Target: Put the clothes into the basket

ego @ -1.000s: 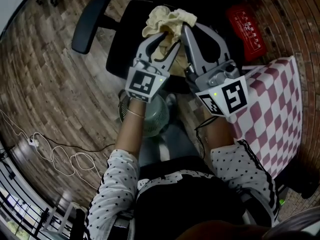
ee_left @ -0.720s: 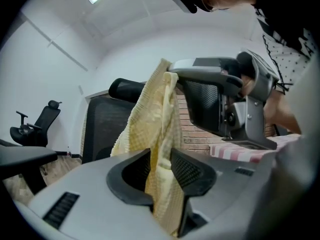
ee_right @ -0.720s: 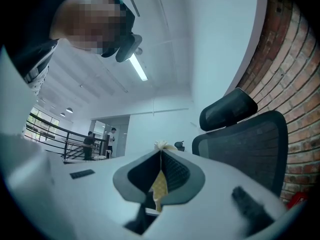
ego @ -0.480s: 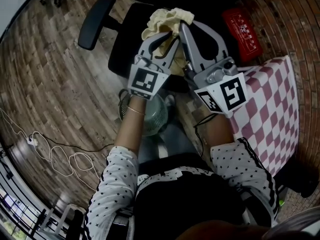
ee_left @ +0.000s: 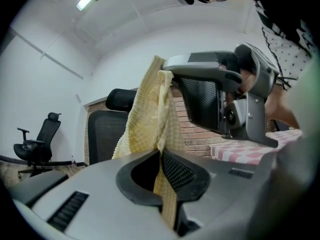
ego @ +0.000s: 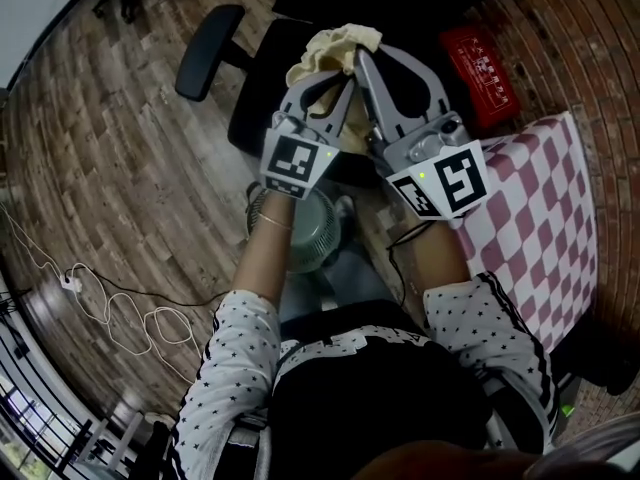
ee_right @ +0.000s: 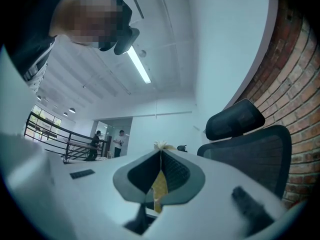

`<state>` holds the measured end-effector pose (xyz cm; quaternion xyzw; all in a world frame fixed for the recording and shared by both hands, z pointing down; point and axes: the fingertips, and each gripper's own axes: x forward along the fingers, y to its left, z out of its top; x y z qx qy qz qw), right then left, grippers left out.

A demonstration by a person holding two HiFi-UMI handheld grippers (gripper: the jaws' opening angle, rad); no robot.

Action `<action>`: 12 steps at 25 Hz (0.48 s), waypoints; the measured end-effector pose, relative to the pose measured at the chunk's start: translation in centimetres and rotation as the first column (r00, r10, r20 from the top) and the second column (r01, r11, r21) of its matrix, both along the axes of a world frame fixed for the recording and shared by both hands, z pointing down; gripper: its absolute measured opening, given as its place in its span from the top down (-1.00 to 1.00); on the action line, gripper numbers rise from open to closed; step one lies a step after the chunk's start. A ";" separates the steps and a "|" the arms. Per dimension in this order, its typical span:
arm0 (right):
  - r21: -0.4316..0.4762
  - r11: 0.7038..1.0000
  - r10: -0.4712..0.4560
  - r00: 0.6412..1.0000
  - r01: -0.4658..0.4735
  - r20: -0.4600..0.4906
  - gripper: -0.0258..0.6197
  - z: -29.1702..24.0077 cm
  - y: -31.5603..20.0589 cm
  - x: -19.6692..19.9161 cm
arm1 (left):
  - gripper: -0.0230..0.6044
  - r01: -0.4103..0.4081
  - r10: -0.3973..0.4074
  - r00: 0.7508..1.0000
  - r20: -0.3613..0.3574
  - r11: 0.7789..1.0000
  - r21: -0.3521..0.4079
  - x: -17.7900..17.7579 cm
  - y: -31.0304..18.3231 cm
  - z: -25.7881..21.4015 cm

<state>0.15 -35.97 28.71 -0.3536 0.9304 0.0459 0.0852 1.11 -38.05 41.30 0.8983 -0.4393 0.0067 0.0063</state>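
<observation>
Left gripper (ee_left: 161,153) jaws closing onto yellow cloth (ee_left: 149,116), wide a second ago. Right gripper (ee_right: 160,153) clamped tight on same cloth. Cloth raised over far chair (ego: 258,78), ready for carrying to basket.

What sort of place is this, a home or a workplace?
Probably an office-like workspace: a black mesh office chair, a red brick wall and a long ceiling strip light suggest that.
</observation>
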 end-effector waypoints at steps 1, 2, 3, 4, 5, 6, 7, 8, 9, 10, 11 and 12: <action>0.003 1.000 -0.002 1.000 0.002 0.001 0.83 -0.3 0.1 -0.1 | 0.84 -0.001 0.001 1.000 -0.002 1.000 0.000 -0.1 0.2 -0.3; 0.006 1.000 -0.004 1.000 0.004 0.001 0.83 -0.7 0.3 -0.3 | 0.84 0.000 0.000 1.000 -0.005 1.000 0.000 -0.2 0.4 -0.7; 0.008 1.000 -0.007 1.000 0.007 0.000 0.83 -1.0 0.5 -0.3 | 0.84 0.001 -0.001 1.000 -0.008 1.000 0.000 -0.3 0.6 -1.0; 0.011 1.000 -0.010 1.000 0.010 0.000 0.83 -1.4 0.7 -0.3 | 0.84 0.003 -0.003 1.000 -0.010 1.000 0.000 -0.3 0.8 -1.4; 0.015 1.000 -0.013 1.000 0.013 0.001 0.83 -1.8 0.8 -0.4 | 0.84 0.003 -0.003 1.000 -0.009 1.000 0.002 -0.3 0.9 -1.9; 0.021 1.000 -0.016 1.000 0.016 0.002 0.83 -2.2 0.9 -0.4 | 0.84 0.003 -0.003 1.000 -0.005 1.000 0.005 -0.3 1.0 -2.3; 0.026 0.999 -0.018 1.000 0.018 0.004 0.83 -2.6 1.0 -0.5 | 0.84 0.003 -0.003 1.000 0.000 1.000 0.009 -0.4 1.2 -2.7; 0.032 0.999 -0.020 1.000 0.020 0.006 0.83 -3.0 1.1 -0.7 | 0.84 0.003 -0.003 1.000 0.006 1.000 0.014 -0.6 1.3 -3.1; 0.037 0.999 -0.022 1.000 0.022 0.007 0.83 -3.4 1.2 -1.0 | 0.84 0.006 -0.006 1.000 0.012 1.000 0.019 -0.9 1.4 -3.5; 0.042 0.999 -0.024 1.000 0.024 0.007 0.83 -3.8 1.3 -1.2 | 0.84 0.008 -0.008 1.000 0.016 1.000 0.022 -1.2 1.6 -3.9; 0.045 0.999 -0.026 1.000 0.026 0.005 0.83 -4.1 1.5 -1.5 | 0.84 0.008 -0.009 1.000 0.017 1.000 0.022 -1.5 1.8 -4.3; 0.046 0.999 -0.028 1.000 0.028 0.001 0.83 -4.5 1.7 -1.7 | 0.84 0.008 -0.008 1.000 0.015 1.000 0.018 -1.7 2.1 -4.6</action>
